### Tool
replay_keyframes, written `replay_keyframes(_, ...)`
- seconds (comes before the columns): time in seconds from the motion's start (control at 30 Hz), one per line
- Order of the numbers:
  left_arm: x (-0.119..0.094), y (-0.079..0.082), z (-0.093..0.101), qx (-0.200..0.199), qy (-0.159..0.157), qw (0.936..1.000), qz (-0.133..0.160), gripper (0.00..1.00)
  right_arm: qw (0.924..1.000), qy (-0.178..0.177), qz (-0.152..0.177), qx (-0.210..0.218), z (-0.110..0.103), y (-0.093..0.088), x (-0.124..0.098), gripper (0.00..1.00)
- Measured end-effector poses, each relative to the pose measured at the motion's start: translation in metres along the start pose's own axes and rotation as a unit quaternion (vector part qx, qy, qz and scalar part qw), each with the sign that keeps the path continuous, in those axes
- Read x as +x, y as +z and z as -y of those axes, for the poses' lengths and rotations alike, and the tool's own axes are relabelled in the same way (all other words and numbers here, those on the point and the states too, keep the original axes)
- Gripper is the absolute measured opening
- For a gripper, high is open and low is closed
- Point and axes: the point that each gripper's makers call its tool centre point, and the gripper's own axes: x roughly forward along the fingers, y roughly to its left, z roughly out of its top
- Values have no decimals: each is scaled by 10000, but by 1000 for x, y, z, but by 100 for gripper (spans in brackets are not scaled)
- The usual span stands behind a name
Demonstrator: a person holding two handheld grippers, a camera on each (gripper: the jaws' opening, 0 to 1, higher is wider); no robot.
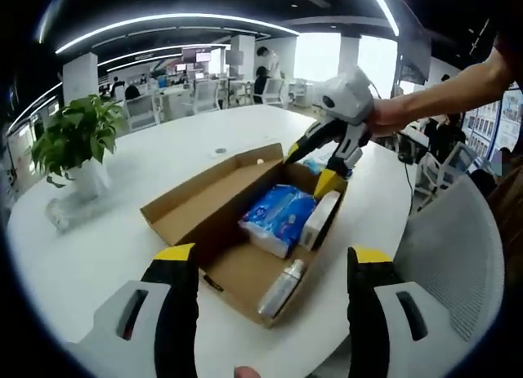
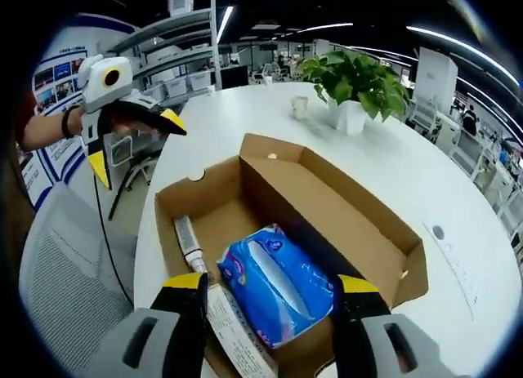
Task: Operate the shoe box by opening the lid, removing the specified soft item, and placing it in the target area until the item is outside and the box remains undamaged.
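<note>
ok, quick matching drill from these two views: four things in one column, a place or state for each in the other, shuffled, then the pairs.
Things:
1. blue tissue pack
2. silver tube
3. potted plant
4. right gripper

Places or states:
A. on the white table, outside the box
B. lying flat along a side wall inside the shoe box
C. jaws open, at the far end of the box
D. middle of the box, beside a white carton

Pairs: 1-D, 2-B, 3-A, 4-C

Open-plan office: white round table [image 1: 98, 255], potted plant [image 2: 355, 84], ceiling light strips [image 1: 163, 23].
</note>
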Motion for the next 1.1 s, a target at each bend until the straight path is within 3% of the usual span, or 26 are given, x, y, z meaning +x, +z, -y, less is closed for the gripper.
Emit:
replay_keyframes(0.23, -4, -5, -2, -47, 70, 10000, -31, 74, 9996, 103, -204, -151, 7, -1, 14, 60)
replay_keyframes(0.4, -5, -6, -1, -60, 84, 9999, -37, 74, 9980, 273, -422, -387, 0, -4, 23, 60)
replay_keyframes(0.63, -4, -7, 1, -60, 91, 9999, -59, 74, 9931, 431, -786, -756, -4, -16, 39, 61)
replay_keyframes(0.7, -4, -7, 0, -67, 101, 9999, -60, 74, 9891, 430, -928, -1057, -2, -20, 44, 61)
replay_keyframes(1.1, -4, -14, -1, -138, 141, 9997, -112, 74, 9810, 532, -1117, -1495, -2, -23, 57, 64)
